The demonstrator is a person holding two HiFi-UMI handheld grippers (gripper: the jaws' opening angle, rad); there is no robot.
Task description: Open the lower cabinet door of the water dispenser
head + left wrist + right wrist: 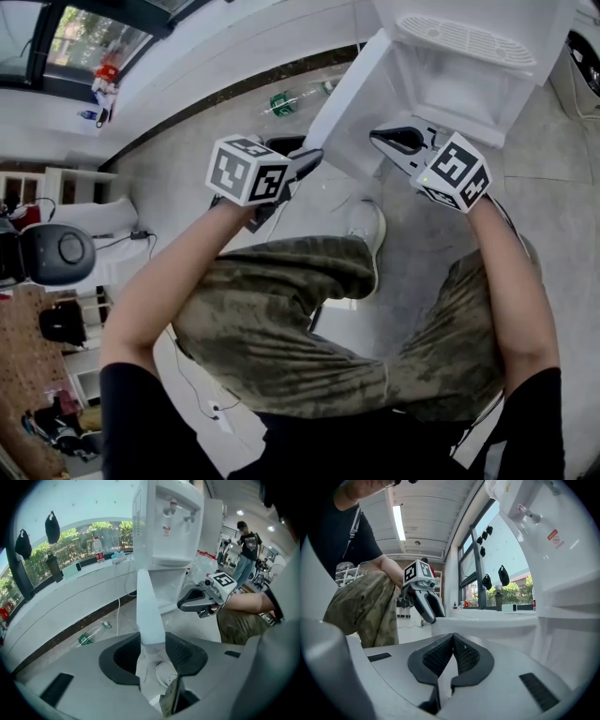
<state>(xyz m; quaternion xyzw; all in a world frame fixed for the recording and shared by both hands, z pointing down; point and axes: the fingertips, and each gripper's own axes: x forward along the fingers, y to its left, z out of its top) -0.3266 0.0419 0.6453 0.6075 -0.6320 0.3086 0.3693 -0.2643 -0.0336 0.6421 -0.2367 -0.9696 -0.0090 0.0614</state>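
Observation:
The white water dispenser (469,56) stands at the top of the head view, its lower cabinet (459,89) open. The white cabinet door (349,103) is swung out to the left. My left gripper (309,161) is at the door's free edge. In the left gripper view the door (148,606) runs edge-on between the two pads, which close on it at my left gripper (152,637). My right gripper (382,139) hovers in front of the open cabinet. Its jaws are shut with nothing in them in the right gripper view, at my right gripper (452,641).
A green-labelled bottle (281,101) and a cable lie on the floor by the wall. My white shoe (366,225) and knees in camouflage trousers are right under the grippers. A window ledge with a bottle (97,550) runs on the left. A person (246,550) stands far behind.

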